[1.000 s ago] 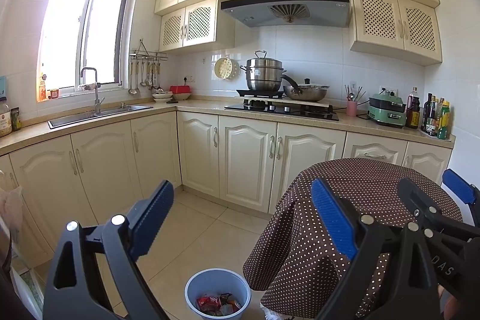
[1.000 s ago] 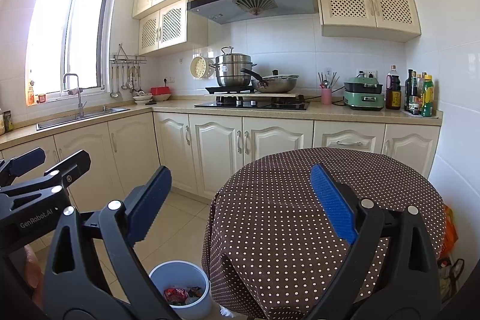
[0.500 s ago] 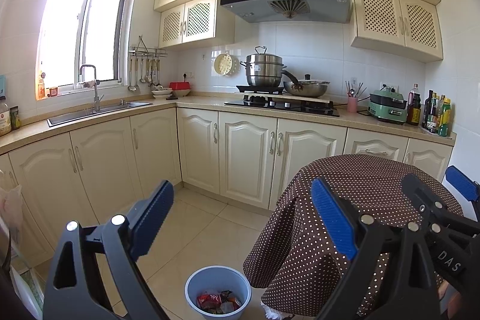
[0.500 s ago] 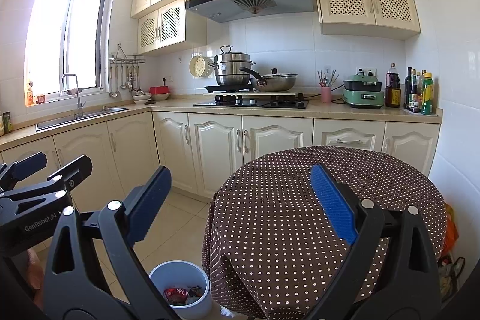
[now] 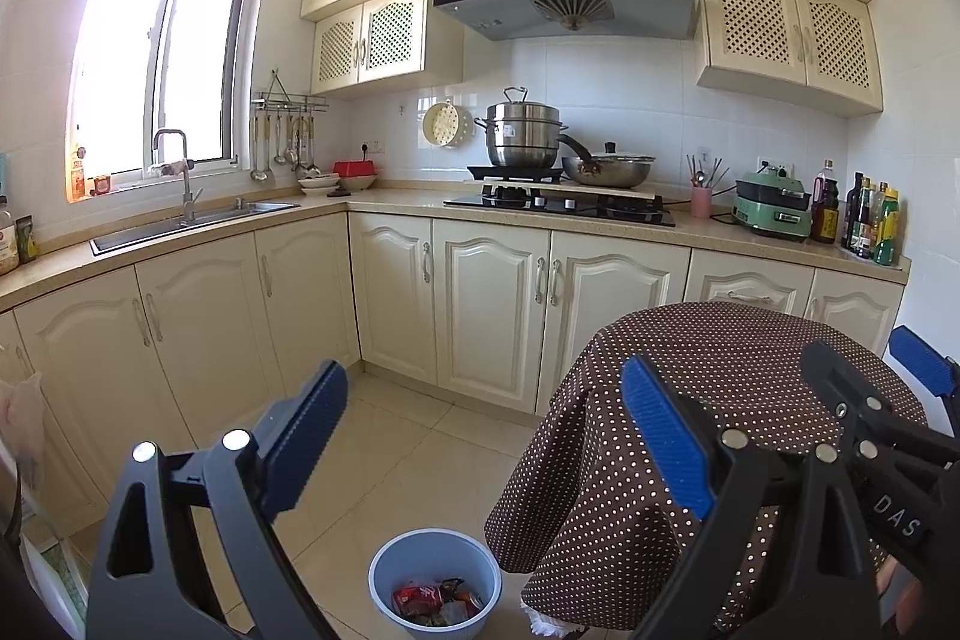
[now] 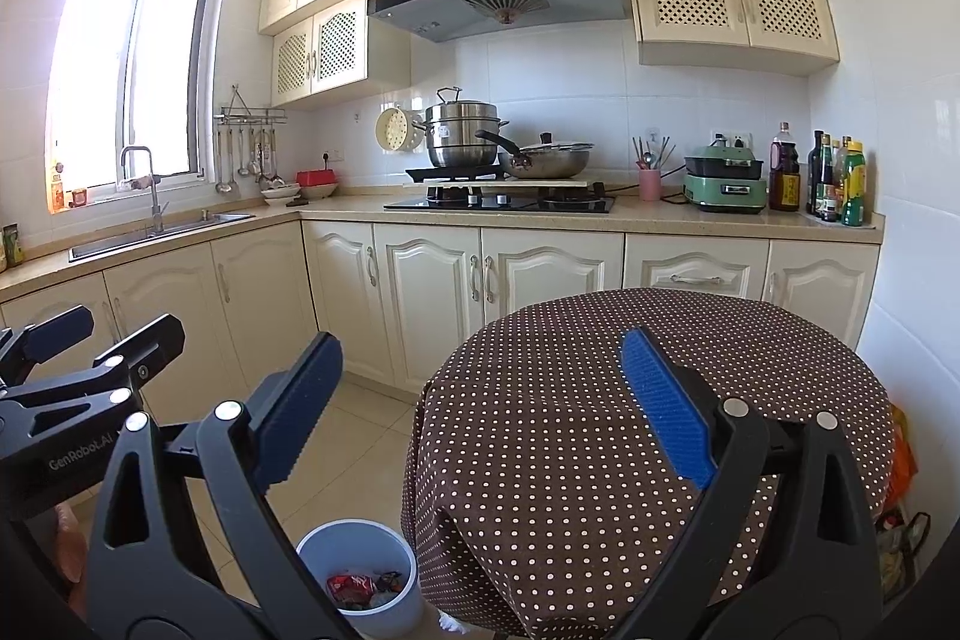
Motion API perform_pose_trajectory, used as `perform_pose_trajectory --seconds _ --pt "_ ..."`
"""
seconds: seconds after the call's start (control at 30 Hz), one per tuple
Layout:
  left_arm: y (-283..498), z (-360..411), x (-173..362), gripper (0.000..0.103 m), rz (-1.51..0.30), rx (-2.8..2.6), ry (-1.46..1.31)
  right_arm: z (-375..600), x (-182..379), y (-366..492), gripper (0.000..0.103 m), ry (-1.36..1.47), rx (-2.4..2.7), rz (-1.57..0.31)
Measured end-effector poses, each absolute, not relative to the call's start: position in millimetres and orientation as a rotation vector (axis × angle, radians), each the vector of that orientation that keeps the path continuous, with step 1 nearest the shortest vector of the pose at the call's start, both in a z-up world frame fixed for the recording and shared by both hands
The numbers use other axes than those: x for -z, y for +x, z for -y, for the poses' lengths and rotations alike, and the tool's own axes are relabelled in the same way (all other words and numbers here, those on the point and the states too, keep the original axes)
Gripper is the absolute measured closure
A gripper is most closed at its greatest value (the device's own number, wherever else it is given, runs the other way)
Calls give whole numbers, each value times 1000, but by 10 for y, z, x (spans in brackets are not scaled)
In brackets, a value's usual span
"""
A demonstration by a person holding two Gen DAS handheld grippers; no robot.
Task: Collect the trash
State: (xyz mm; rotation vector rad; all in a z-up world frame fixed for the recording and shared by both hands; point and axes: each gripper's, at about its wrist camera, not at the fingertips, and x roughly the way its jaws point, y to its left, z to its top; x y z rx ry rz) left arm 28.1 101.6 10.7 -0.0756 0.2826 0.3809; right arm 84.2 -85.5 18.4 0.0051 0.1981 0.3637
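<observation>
Left tongs (image 5: 483,451) are spread wide, blue pads far apart, nothing between them and nothing touching them, hanging in the air above the floor. Below them, on the tiled floor just beside the draped edge of the round table, sits the light blue bin (image 5: 384,574). Inside it there's trash (image 5: 435,601): a red wrapper and a few other crumpled bits lying at the bottom.

Over to the right tongs (image 6: 480,415), and it's the same story: gaping open, empty, held above the tabletop (image 6: 570,358) without touching the brown polka-dot cloth. That cloth top shows no litter on the part in view. From this side the bin (image 6: 396,607) shows again at the foot of the table, red wrapper (image 6: 345,585) visible inside. At the far right, tucked between the table and the wall, there's an orange bag (image 6: 903,466); what's in it, I cannot tell.

Back on the counter, a steel pot (image 6: 462,133) and a pan (image 6: 546,163) sit on the stove, lids on.
</observation>
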Motion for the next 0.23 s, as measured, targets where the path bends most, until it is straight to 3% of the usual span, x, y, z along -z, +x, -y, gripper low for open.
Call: perform_pose_trajectory --seconds 0.23 --pt "411 -999 -8 12 -313 -375 -78 883 -119 939 10 5 -343 -220"
